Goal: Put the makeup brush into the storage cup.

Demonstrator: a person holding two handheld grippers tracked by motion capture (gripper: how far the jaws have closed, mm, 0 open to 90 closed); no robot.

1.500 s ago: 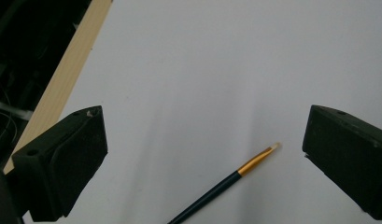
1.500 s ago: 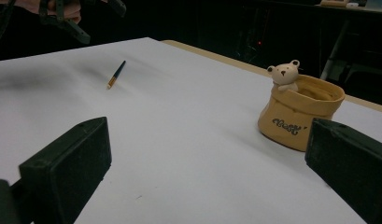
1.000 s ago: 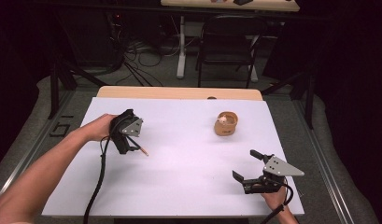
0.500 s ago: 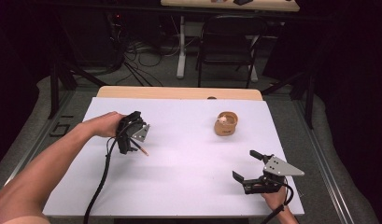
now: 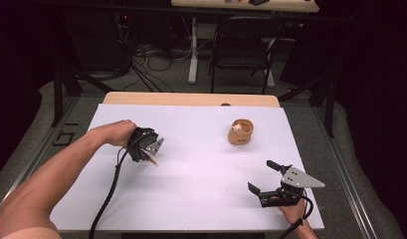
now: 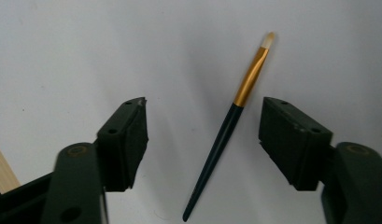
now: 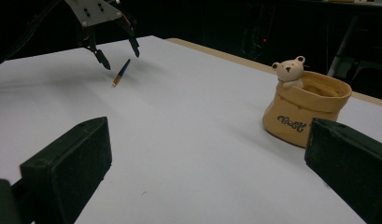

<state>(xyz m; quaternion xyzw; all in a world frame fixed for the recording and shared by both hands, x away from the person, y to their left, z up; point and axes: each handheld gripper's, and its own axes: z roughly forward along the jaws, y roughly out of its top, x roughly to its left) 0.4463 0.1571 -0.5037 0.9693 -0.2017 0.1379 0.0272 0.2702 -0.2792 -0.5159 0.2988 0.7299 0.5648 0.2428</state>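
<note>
A thin paintbrush [image 6: 226, 130] with a dark handle, gold ferrule and pale tip lies flat on the white table cover [image 5: 201, 189]. My left gripper [image 5: 149, 155] points down over the paintbrush [image 5: 153, 161]. Its jaws have just been closing and stand either side of the handle without touching it, seen close in the left gripper view [image 6: 202, 107]. My right gripper [image 5: 260, 175] rests open near the front right edge with nothing between its jaws [image 7: 207, 154]. From there the left gripper [image 7: 119, 59] straddles the paintbrush [image 7: 121, 72].
A tan sack-shaped pot [image 5: 241, 132] with a small bear figure on its rim stands at the back right, upright and apart from both grippers; it is close ahead in the right gripper view [image 7: 305, 112]. A chair and cables lie beyond the table's far edge.
My left hand has shifted a little to the right and lower, bringing the gripper down around the paintbrush. The right gripper and the pot have stayed put.
</note>
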